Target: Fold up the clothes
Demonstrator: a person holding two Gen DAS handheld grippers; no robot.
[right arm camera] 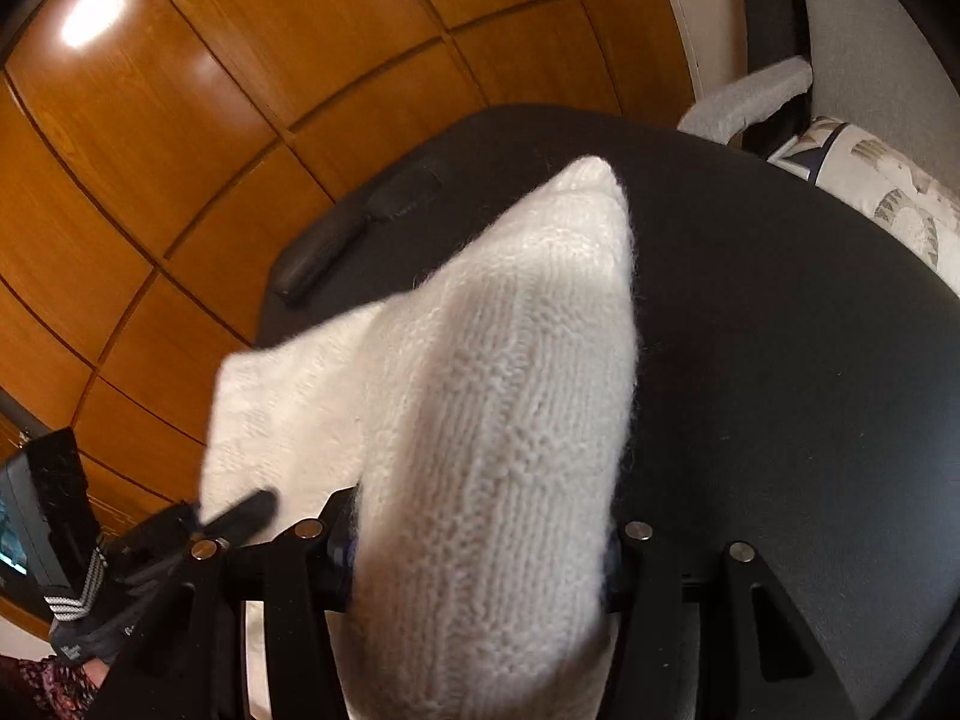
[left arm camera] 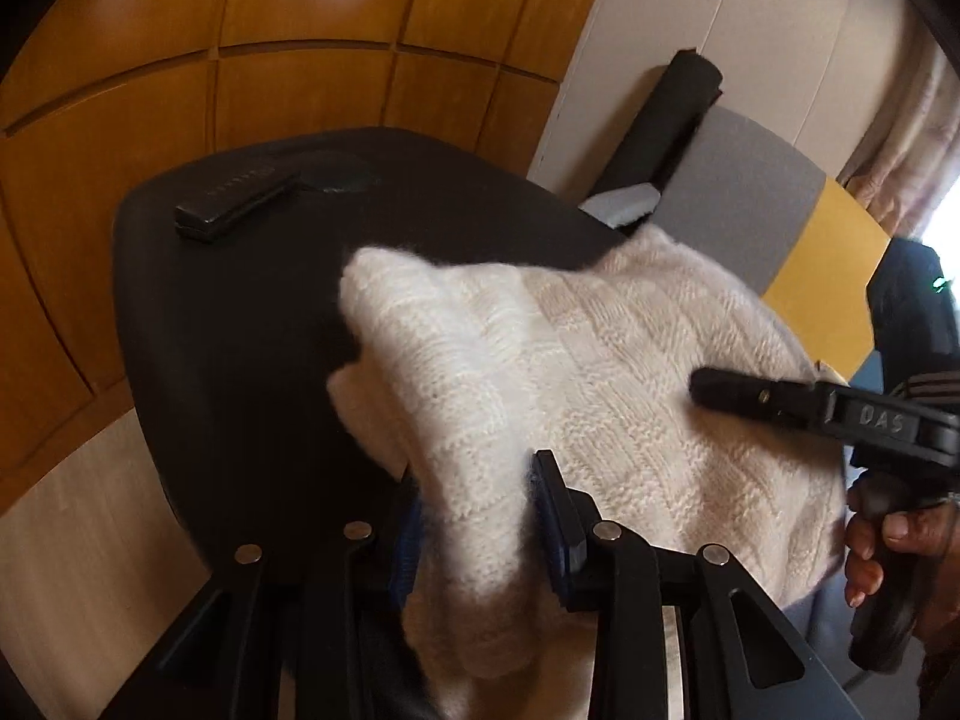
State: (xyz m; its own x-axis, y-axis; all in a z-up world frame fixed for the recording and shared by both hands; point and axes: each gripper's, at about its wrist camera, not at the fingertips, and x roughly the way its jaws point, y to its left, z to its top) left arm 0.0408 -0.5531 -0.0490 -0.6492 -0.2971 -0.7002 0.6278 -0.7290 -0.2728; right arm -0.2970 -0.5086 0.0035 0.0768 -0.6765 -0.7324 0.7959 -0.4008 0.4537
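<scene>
Left wrist view: white knit sweater (left arm camera: 600, 372) lies bunched on black surface (left arm camera: 240, 330), textured block pattern on the body, fuzzy ribbed fold running back between left claw (left arm camera: 477, 516) fingers; claw clamped on that fold, blue pads (left arm camera: 555, 528) pressing the knit. Ahead-right of left claw, right claw (left arm camera: 726, 387) tip over the sweater body, hand (left arm camera: 888, 534) on its grip at the frame edge. Only this view shows the sweater's flat body, grey and yellow chair (left arm camera: 780, 210) beyond the surface, and curtain far right.

Right wrist view: right claw (right arm camera: 480, 540) pinched on a thick ribbed fold (right arm camera: 510, 390) of the same sweater, lifted and tapering to a point ahead of the claw, rest of it draped lower left. Left claw's tip (right arm camera: 252, 507) just left of right claw. Only this view shows patterned cushion (right arm camera: 888, 192) far right.

Both views: dark remote (left arm camera: 234, 201) on the surface beyond the sweater, wooden panelled wall (right arm camera: 210, 120) behind.
</scene>
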